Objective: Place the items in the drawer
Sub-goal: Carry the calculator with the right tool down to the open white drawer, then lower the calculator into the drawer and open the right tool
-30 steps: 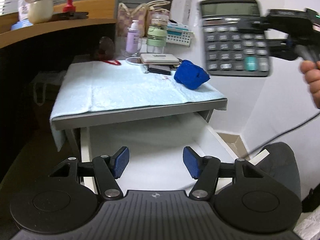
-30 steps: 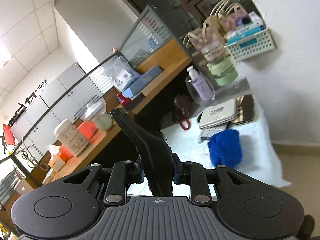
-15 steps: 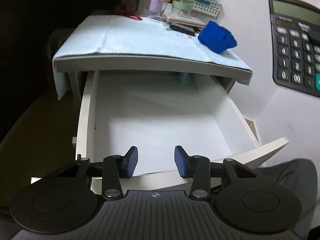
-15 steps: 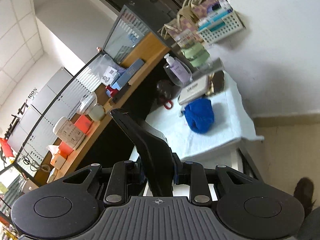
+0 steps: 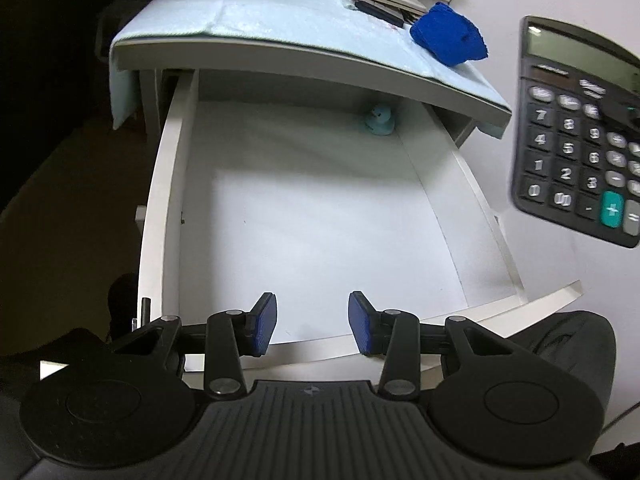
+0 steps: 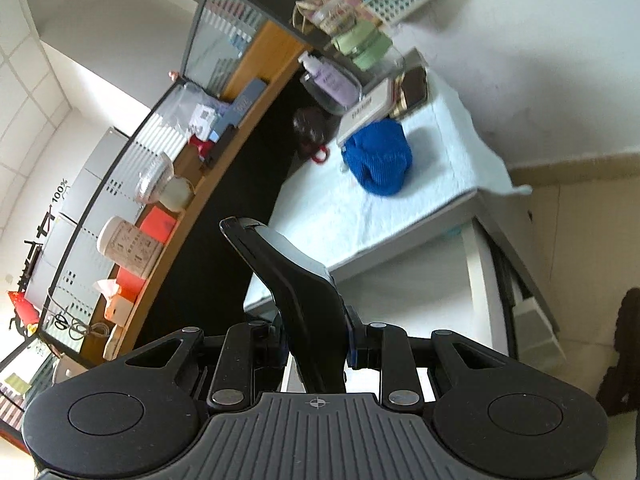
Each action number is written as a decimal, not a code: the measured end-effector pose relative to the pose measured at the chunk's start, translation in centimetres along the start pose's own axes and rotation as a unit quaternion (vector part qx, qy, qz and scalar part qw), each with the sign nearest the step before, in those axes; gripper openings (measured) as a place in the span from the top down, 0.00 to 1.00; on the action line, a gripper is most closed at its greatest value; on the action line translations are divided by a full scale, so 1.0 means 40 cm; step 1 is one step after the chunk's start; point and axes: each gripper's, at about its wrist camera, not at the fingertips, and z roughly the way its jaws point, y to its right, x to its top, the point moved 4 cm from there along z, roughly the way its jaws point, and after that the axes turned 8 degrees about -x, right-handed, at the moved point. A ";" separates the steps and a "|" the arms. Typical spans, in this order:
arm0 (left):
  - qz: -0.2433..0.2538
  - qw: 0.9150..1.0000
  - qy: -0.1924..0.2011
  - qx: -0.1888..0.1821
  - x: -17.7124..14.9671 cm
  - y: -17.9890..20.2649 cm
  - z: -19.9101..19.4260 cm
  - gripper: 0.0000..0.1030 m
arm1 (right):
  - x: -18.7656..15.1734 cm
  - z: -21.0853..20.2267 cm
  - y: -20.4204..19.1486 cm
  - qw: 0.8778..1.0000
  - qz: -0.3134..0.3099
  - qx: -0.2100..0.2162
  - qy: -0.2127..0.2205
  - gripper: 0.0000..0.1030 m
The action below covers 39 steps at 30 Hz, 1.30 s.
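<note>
Since a second ago, the left tongs have been tilted down over the open drawer and narrowed slightly; the calculator has been lowered from 1 o'clock toward 3 o'clock.

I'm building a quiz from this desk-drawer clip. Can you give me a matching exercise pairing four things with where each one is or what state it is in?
Things:
1. calculator
2. blue cloth
3. drawer
4. left hand-held gripper

Places or states:
A. pulled out, with only a small pale blue object at its back
B. open, holding nothing
C. gripped by the right hand-held gripper, in the air to the right of the drawer
D. lying on the towel-covered cabinet top

Pairs: 1-C, 2-D, 3-A, 4-B
</note>
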 end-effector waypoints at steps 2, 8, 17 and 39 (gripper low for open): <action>-0.001 1.000 0.000 -0.002 -0.016 0.001 -0.010 0.55 | -0.008 0.018 -0.001 1.000 0.000 0.001 -0.011 0.73; -0.004 1.000 0.000 -0.007 -0.062 0.008 -0.034 0.55 | -0.038 0.089 -0.008 0.999 0.005 0.011 -0.053 0.73; -0.002 1.000 0.009 -0.002 -0.107 0.014 -0.065 0.55 | -0.091 0.250 -0.014 0.991 0.031 0.011 -0.130 0.73; 0.002 1.000 0.021 -0.004 -0.148 0.018 -0.079 0.54 | -0.176 0.558 0.022 0.974 0.124 0.005 -0.189 0.73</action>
